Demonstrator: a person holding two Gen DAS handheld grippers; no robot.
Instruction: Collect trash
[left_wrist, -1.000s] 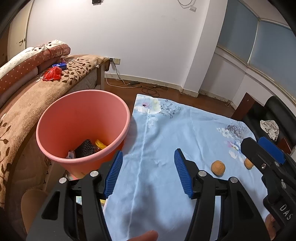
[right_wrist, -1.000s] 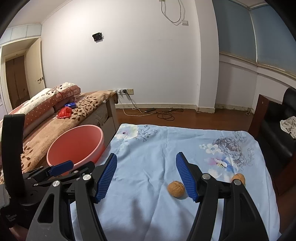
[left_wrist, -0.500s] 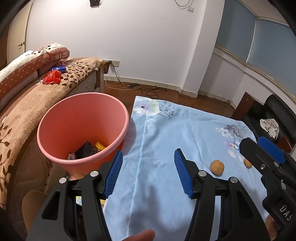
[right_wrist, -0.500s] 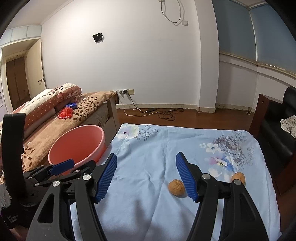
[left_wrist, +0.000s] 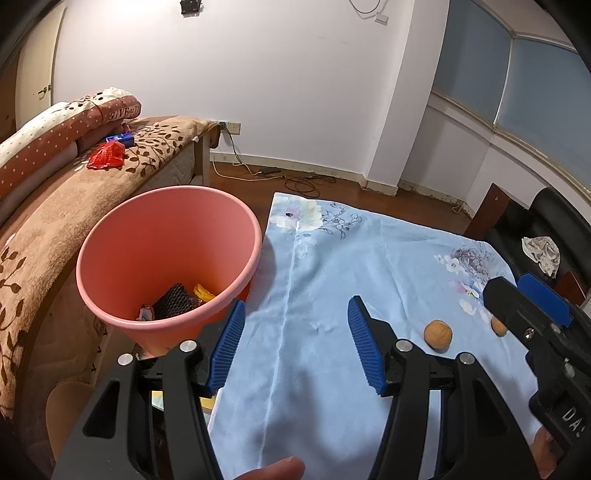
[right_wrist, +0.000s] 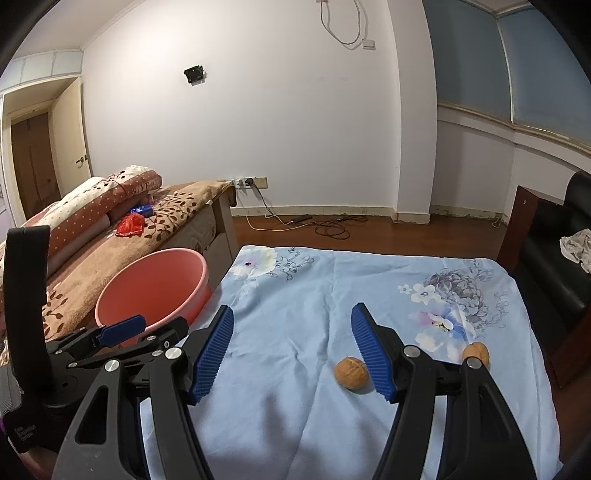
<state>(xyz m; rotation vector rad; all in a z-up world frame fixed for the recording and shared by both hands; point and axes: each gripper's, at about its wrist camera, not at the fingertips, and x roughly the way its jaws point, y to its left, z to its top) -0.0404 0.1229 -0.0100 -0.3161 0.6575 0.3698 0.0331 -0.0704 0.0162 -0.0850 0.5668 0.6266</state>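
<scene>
A pink bin (left_wrist: 110, 266) stands left of the table and holds a black mesh piece (left_wrist: 173, 301) and a yellow wrapper (left_wrist: 203, 291); it also shows in the right wrist view (right_wrist: 155, 288). Two walnuts lie on the blue floral cloth (left_wrist: 332, 266): one (left_wrist: 437, 334) (right_wrist: 351, 372) near the middle right, one (left_wrist: 498, 326) (right_wrist: 476, 352) farther right. My left gripper (left_wrist: 295, 339) is open and empty over the cloth beside the bin. My right gripper (right_wrist: 291, 347) is open and empty, the nearer walnut just left of its right finger.
A bed with a brown leaf blanket (left_wrist: 44, 206) lies left, with a red wrapper (left_wrist: 105, 157) and a blue packet (left_wrist: 120, 138) on it. A black sofa (right_wrist: 554, 258) with a crumpled cloth (right_wrist: 576, 247) stands right. Cables (right_wrist: 332, 225) lie on the wooden floor.
Both grippers have drifted slightly; the left wrist view has shifted a little so the bin and walnuts sit lower. Both stay open and empty.
</scene>
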